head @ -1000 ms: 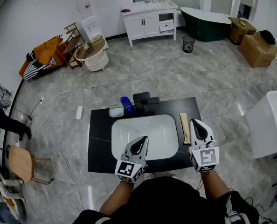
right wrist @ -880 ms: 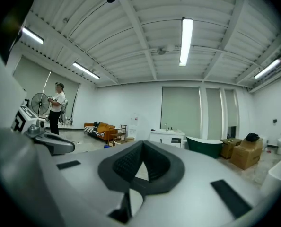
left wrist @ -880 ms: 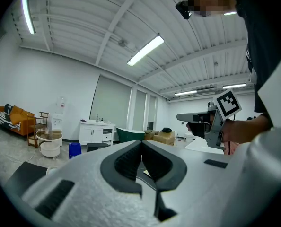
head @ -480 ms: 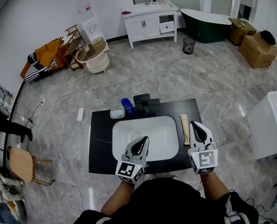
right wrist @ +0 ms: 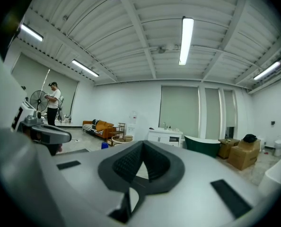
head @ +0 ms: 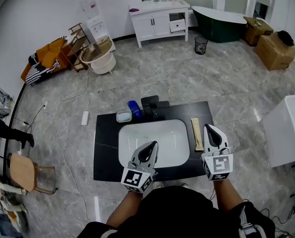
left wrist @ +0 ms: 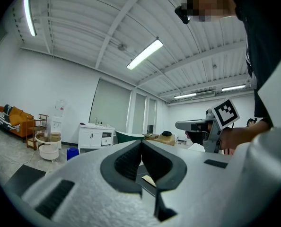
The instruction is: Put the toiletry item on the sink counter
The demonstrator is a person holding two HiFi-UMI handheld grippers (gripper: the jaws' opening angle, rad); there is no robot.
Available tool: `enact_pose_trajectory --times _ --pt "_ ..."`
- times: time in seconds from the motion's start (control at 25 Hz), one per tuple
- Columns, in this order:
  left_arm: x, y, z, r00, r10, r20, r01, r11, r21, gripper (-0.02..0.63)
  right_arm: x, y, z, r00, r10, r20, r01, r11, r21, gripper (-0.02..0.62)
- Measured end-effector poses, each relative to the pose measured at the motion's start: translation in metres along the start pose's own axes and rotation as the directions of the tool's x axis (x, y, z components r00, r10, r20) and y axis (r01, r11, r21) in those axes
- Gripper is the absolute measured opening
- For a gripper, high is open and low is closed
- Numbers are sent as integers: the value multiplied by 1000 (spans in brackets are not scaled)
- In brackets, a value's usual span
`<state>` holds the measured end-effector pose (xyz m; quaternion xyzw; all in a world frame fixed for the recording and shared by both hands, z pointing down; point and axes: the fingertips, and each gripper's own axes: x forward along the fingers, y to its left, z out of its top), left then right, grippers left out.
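1. Counter (head: 105, 148), black and flat, lay directly below the person, and a white sink basin (head: 152, 143) was set in its middle.
2. The toiletry item (head: 196, 134), a long beige box, lay flat on the counter just right of the basin, with its long side along the basin's edge.
3. The right gripper (head: 208, 128) hovered just right of this box, with its tip beside the box's far half. Whether it touched the box could not be told.
4. In the right gripper view its jaws were pressed together at the tips, with nothing between them.
5. The left gripper (head: 151, 146) pointed forward above the near edge of the basin. In the left gripper view its jaws were also clenched at the tips, and they grasped nothing.
6. Behind the basin, at the counter's far edge, stood a blue container (head: 134, 109), with a pale dish (head: 123, 117) at its left and a black faucet block (head: 155, 106) at its right.
7. Far across the grey marble floor (head: 177, 78) a white vanity cabinet (head: 160, 20) stood at the wall. A dark green bathtub (head: 219, 25) was at its right, and cardboard boxes (head: 274, 51) were further right.
8. An orange sofa (head: 47, 57) stood near the left wall.
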<state>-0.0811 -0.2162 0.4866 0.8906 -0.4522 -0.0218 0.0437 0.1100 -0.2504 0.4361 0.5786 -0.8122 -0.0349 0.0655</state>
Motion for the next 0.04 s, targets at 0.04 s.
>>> enact_pose_trajectory --times 0.04 --pt "0 0 3 1000 -1 8 1 1000 2 9 1 0 1 1000 1 1 -1 1000 0 5"
